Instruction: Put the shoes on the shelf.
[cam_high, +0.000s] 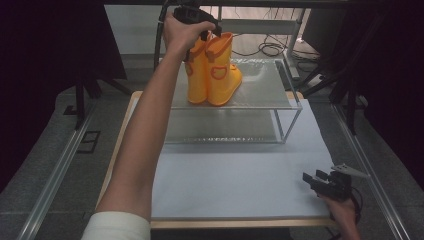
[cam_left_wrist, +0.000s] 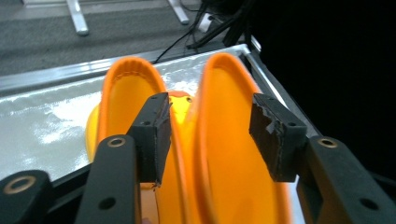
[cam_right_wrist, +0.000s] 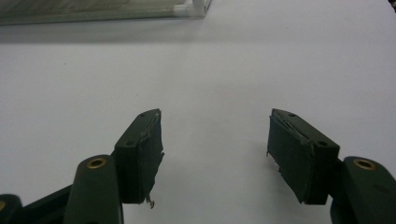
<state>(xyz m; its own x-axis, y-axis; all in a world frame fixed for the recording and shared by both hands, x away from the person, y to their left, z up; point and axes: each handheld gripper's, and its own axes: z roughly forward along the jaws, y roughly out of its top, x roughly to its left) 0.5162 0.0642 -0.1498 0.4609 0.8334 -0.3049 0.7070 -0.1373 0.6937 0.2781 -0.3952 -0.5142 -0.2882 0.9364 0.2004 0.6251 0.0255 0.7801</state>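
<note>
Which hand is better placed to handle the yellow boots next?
Left. The left gripper hangs open right over the boots on the shelf; the right gripper rests open at the table's near edge.

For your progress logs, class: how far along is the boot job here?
Done: both boots stand upright, side by side, on the rack's top shelf. In hand: the left gripper is at their tops, its fingers apart astride the touching walls. Left: lifting that hand away. The right gripper rests open on the table.

Left claw (cam_left_wrist: 210, 135) spread wide over two orange boots (cam_left_wrist: 224, 140) upright on frosted shelf (cam_left_wrist: 42, 126)
</note>
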